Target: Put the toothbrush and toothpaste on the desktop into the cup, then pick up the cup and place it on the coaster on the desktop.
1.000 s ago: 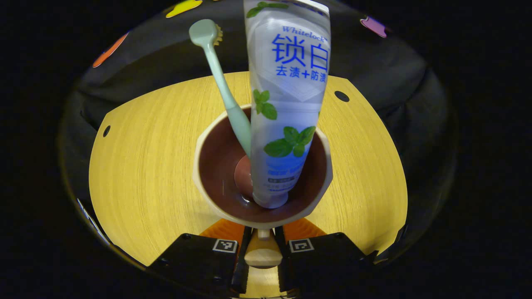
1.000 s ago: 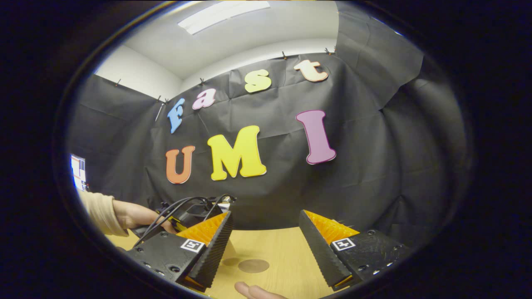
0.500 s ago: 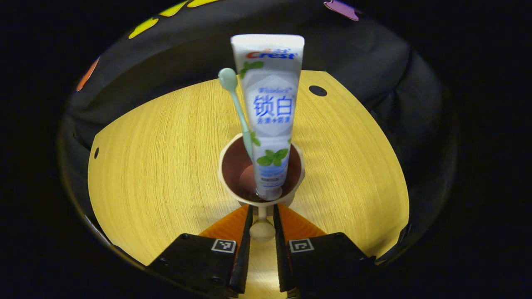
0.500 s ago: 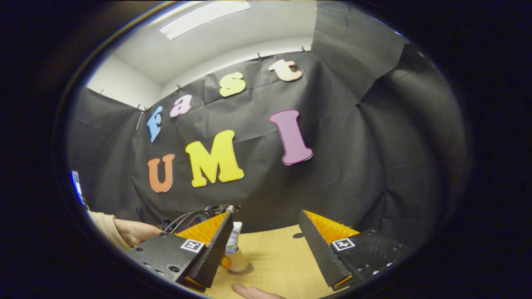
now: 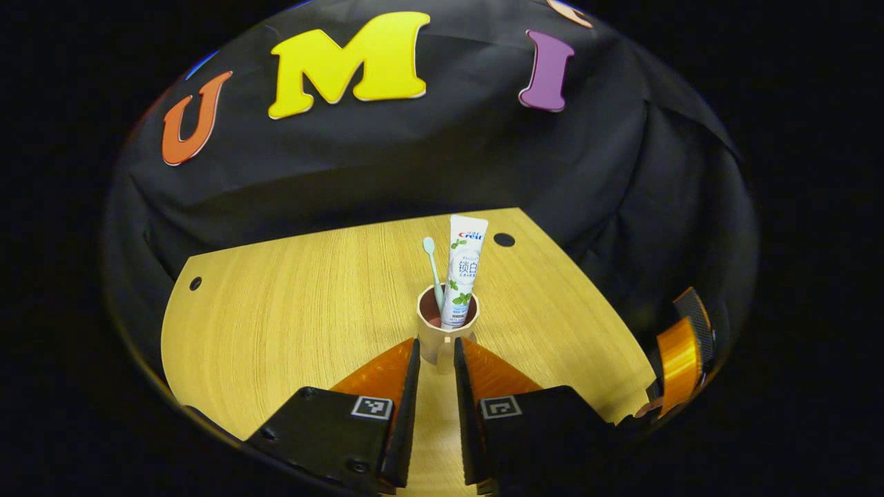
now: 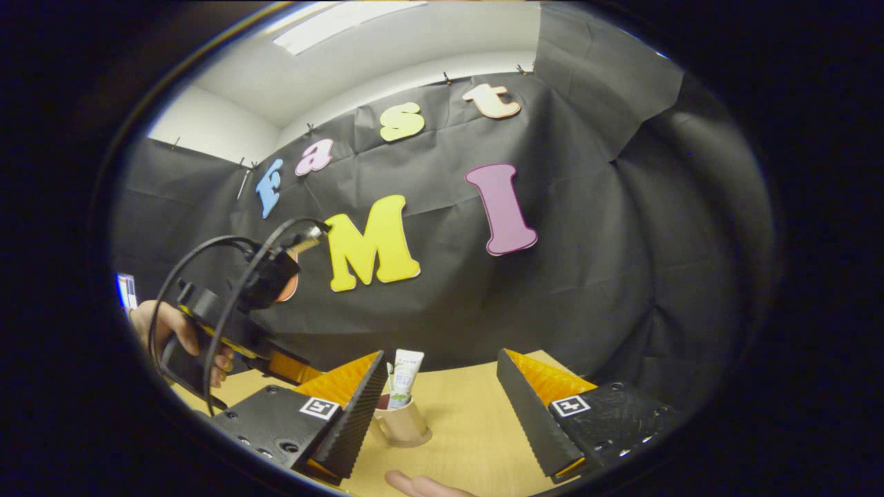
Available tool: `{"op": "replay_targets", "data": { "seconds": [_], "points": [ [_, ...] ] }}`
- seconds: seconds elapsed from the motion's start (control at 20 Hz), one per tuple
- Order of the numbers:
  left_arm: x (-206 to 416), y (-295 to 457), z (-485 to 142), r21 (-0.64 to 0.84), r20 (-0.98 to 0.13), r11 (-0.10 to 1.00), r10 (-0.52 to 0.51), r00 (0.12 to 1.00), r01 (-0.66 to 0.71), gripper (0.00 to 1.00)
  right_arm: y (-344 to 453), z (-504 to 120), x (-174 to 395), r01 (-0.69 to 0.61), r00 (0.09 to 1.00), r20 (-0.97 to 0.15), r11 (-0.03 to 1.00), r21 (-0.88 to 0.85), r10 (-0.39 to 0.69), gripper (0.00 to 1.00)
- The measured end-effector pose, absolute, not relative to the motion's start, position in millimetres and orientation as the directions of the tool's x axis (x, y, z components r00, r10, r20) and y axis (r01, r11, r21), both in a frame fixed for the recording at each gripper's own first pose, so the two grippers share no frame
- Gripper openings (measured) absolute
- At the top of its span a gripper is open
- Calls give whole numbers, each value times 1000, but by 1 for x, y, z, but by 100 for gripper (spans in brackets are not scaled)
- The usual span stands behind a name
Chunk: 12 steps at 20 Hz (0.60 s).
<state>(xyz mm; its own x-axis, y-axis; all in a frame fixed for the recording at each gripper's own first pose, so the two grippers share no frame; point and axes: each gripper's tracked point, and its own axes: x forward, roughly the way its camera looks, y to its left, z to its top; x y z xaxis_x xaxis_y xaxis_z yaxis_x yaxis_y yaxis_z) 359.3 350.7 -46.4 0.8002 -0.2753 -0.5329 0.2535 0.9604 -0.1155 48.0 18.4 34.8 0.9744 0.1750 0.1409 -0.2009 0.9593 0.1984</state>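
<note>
A beige cup (image 5: 447,330) stands upright on the wooden desktop (image 5: 276,324). A pale green toothbrush (image 5: 432,270) and a white toothpaste tube (image 5: 465,266) stand in it. My left gripper (image 5: 436,342) hangs short of the cup, its fingers a narrow gap apart with nothing gripped. In the right gripper view the same cup (image 6: 404,422) sits low and left, with the toothpaste (image 6: 402,376) sticking out. There the left gripper (image 6: 238,331) is raised well to the cup's left, held by a hand (image 6: 176,338). My right gripper (image 6: 442,359) is wide open above the desk.
Black cloth walls close off the desk at the back and sides. Small round holes (image 5: 504,239) mark the desktop's far corners. The right gripper's finger (image 5: 680,348) shows at the desk's right edge. A person's fingertip (image 6: 421,483) pokes in at the bottom.
The left gripper set the cup down, came off its handle and drew back and up. The cup now looks far smaller. The right gripper stayed open and barely shifted.
</note>
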Motion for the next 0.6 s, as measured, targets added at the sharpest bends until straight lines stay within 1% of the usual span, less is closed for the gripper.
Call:
{"op": "replay_targets", "data": {
  "seconds": [0.05, 0.1, 0.15, 0.2, 0.25, 0.3, 0.35, 0.4, 0.45, 0.5, 0.55, 0.6],
  "points": [
    [361, 377, -45, -120, -496, 959, -281, 822, 256, 32, 29, 30, 42, -231, 971, 119, 950, 211, 209, 93],
    [294, 330, -42, -99, -434, 965, -261, 862, 242, 32, 47, 28, 35, -304, 951, 113, 932, 198, 287, 93],
    [303, 387, -38, -58, -395, 973, -229, 890, 225, 33, 48, 25, 37, -311, 949, 107, 935, 170, 297, 95],
    [307, 419, -46, -32, -359, 980, -196, 912, 198, 36, 44, 23, 39, -297, 953, 102, 945, 135, 285, 95],
    [310, 431, -50, -19, -325, 985, -170, 930, 174, 37, 38, 20, 40, -273, 960, 96, 957, 101, 264, 95],
    [303, 437, -51, -13, -293, 987, -157, 943, 161, 48, 33, 20, 40, -250, 966, 93, 965, 77, 242, 95],
    [296, 444, -52, -12, -253, 989, -146, 956, 148, 43, 34, 20, 39, -243, 967, 92, 968, 63, 236, 95],
    [292, 453, -48, -6, -216, 992, -125, 968, 126, 52, 35, 20, 38, -236, 969, 86, 970, 59, 230, 92],
    [286, 465, -47, 3, -178, 995, -96, 979, 98, 59, 36, 19, 36, -223, 973, 82, 973, 64, 218, 92],
    [284, 480, -42, 10, -125, 998, -54, 991, 56, 74, 39, 19, 34, -217, 974, 84, 974, 71, 211, 92],
    [282, 493, -35, 9, -76, 1000, -10, 997, 11, 85, 41, 19, 33, -211, 975, 83, 975, 74, 205, 95],
    [281, 505, -28, -1, -23, 1000, 23, 999, -23, 93, 45, 18, 32, -209, 976, 85, 976, 66, 203, 95]
  ]
}}
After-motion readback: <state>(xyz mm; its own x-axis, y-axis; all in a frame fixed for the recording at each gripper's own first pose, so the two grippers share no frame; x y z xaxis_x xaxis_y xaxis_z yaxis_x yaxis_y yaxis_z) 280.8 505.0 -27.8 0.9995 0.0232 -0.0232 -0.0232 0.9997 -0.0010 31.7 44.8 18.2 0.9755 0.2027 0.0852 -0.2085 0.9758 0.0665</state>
